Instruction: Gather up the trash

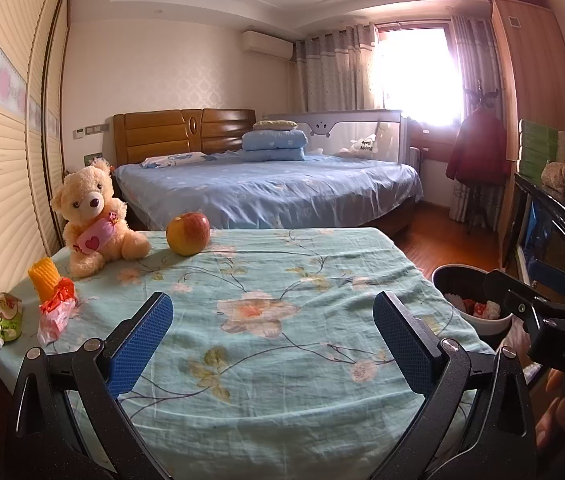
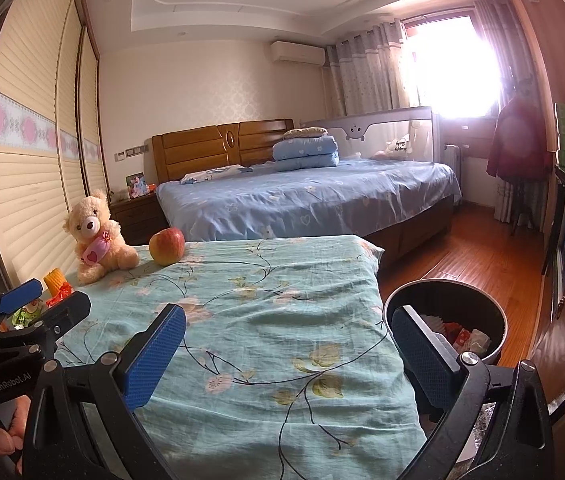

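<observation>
On the table's left edge lie a green squeeze pouch (image 1: pixel 2 318), a crumpled red and white wrapper (image 1: pixel 57 308) and an orange ridged piece (image 1: pixel 44 278). They show small in the right wrist view, the wrapper (image 2: pixel 60 292) behind the other gripper. A dark bin (image 2: pixel 448 320) with crumpled paper inside stands on the floor right of the table; it also shows in the left wrist view (image 1: pixel 466 300). My left gripper (image 1: pixel 272 336) is open and empty above the tablecloth. My right gripper (image 2: pixel 288 346) is open and empty, its right finger over the bin's rim.
A teddy bear (image 1: pixel 92 220) and an apple (image 1: pixel 187 234) sit at the table's far left. The table wears a teal floral cloth (image 1: pixel 282 280). A bed (image 1: pixel 274 188) lies beyond. A wardrobe stands left, a dark cabinet (image 1: pixel 554 216) right, with wooden floor between.
</observation>
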Demonstrator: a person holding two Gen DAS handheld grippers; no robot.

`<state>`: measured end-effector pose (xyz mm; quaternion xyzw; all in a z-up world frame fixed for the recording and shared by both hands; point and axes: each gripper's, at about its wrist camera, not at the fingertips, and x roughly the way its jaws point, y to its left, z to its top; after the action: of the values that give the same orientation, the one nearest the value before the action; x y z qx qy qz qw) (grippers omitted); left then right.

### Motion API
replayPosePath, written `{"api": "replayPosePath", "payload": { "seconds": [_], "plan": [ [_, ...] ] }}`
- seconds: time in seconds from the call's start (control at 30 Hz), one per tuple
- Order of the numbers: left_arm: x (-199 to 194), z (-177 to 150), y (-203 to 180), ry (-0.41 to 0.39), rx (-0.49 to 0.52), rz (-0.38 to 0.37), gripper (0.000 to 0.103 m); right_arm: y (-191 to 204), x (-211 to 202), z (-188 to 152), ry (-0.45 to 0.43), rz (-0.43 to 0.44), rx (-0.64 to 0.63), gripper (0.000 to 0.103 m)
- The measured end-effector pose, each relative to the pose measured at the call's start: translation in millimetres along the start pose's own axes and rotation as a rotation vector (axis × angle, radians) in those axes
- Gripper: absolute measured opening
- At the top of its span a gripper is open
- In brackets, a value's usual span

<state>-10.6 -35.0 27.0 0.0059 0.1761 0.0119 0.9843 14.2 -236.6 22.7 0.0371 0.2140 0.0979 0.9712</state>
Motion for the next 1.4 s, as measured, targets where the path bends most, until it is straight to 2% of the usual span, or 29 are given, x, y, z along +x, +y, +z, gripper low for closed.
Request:
{"api": "replayPosePath", "payload": {
  "seconds": [1.4],
  "plan": [
    [5.5, -3.6, -2.5, 0.011, 0.008, -0.001, 0.102, 5.7, -0.4, -1.2, 0.003, 0.009, -0.001, 0.103]
  ]
}}
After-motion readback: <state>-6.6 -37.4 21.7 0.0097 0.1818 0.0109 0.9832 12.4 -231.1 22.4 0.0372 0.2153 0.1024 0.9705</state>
